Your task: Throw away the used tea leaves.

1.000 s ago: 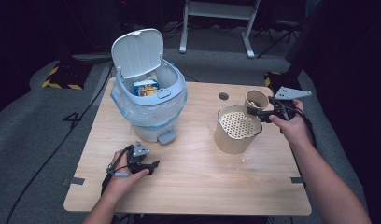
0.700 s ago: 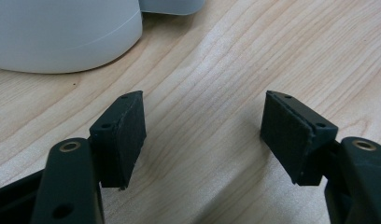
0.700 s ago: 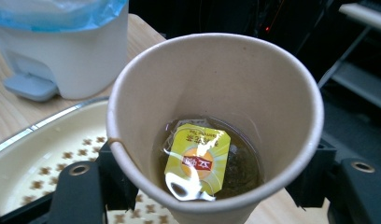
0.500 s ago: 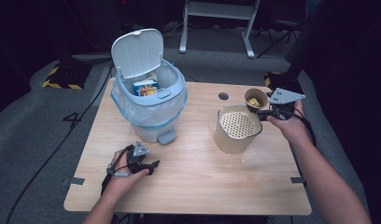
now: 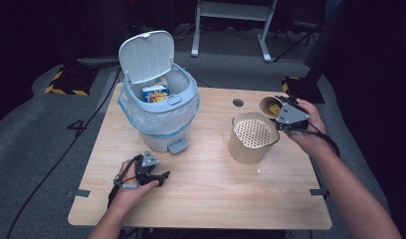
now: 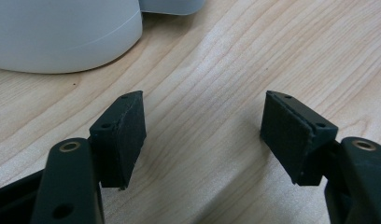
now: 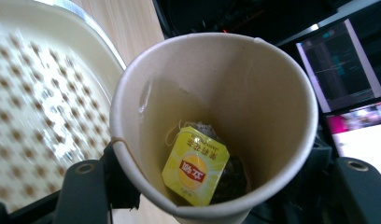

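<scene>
The paper cup (image 5: 268, 105), clenched in the right gripper (image 5: 282, 116) fingers, has tipped further onto its side just behind the strainer pot (image 5: 253, 138), mouth facing the pot. A used tea bag (image 7: 196, 167) lies inside, so emptying into the pot looks near. The left gripper (image 5: 158, 178) stays resting on the desk (image 5: 211, 199) left of the pot, fingers released

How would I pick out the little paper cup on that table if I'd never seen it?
Find the wooden table and the tan pot with the perforated strainer on its right side. Just beyond its far-right rim, the right tool holds a tilted brown paper cup; it alone contains a teabag with a yellow tag.
</scene>
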{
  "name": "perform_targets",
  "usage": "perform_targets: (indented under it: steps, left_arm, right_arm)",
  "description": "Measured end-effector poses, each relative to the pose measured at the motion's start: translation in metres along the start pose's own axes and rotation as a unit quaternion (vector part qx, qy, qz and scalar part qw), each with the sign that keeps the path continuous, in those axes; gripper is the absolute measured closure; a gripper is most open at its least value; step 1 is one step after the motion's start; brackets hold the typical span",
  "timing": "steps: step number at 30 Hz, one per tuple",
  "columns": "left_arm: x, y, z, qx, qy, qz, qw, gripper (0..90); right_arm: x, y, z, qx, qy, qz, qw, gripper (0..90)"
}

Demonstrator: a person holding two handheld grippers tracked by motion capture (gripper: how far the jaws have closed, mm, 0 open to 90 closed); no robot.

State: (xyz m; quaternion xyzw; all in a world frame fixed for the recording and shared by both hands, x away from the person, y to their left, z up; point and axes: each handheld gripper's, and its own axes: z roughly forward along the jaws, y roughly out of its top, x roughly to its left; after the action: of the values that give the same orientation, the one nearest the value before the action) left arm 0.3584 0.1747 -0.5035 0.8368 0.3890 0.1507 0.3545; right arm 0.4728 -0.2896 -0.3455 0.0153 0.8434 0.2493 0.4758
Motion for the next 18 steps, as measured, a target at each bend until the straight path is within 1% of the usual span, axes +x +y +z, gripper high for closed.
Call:
perform_targets:
  steps: [2, 3, 5, 6, 7, 9, 12, 14, 15, 16, 17, 18]
  left_arm:
    - [0.0, 0.0, 0.0, 0.0, 0.0, 0.0, 1.0, 31.2]
    - [0.0, 0.0, 0.0, 0.0, 0.0, 0.0, 1.0, 31.2]
    - [0.0, 0.0, 0.0, 0.0, 0.0, 0.0, 1.0, 31.2]
    - [0.0, 0.0, 0.0, 0.0, 0.0, 0.0, 1.0, 31.2]
    - [0.0, 0.0, 0.0, 0.0, 0.0, 0.0, 1.0, 31.2]
    - [0.0, 0.0, 0.0, 0.0, 0.0, 0.0, 1.0, 31.2]
    - [0.0, 0.0, 0.0, 0.0, 0.0, 0.0, 1.0, 31.2]
    - [0.0, 0.0, 0.0, 0.0, 0.0, 0.0, 1.0, 31.2]
    - [0.0, 0.0, 0.0, 0.0, 0.0, 0.0, 1.0, 31.2]
    - [0.0, 0.0, 0.0, 0.0, 0.0, 0.0, 1.0, 31.2]
    - [0.0, 0.0, 0.0, 0.0, 0.0, 0.0, 1.0, 31.2]
    - [0.0, 0.0, 0.0, 0.0, 0.0, 0.0, 1.0, 31.2]
  right_arm:
    - [0.002, 0.002, 0.0, 0.014, -0.009, -0.036, 0.9992, 35.1]
    - [0.004, 0.004, 0.0, 0.025, -0.015, -0.065, 0.9974, 35.1]
    - [0.008, 0.005, 0.0, 0.038, -0.025, -0.094, 0.9945, 35.1]
    - [0.009, 0.006, 0.001, 0.041, -0.028, -0.103, 0.9934, 35.2]
    - [0.011, 0.007, 0.002, 0.046, -0.033, -0.115, 0.9918, 35.2]
    - [0.013, 0.009, 0.002, 0.059, -0.046, -0.146, 0.9865, 35.2]
    - [0.018, 0.013, 0.003, 0.075, -0.066, -0.192, 0.9763, 35.3]
    - [0.021, 0.015, 0.003, 0.082, -0.078, -0.213, 0.9704, 35.3]
    - [0.022, 0.016, 0.003, 0.086, -0.087, -0.23, 0.9655, 35.3]
    - [0.023, 0.016, 0.002, 0.091, -0.094, -0.241, 0.9617, 35.3]
    - [0.025, 0.017, 0.002, 0.093, -0.105, -0.258, 0.9557, 35.3]
    - [0.026, 0.018, 0.001, 0.101, -0.117, -0.282, 0.9468, 35.3]
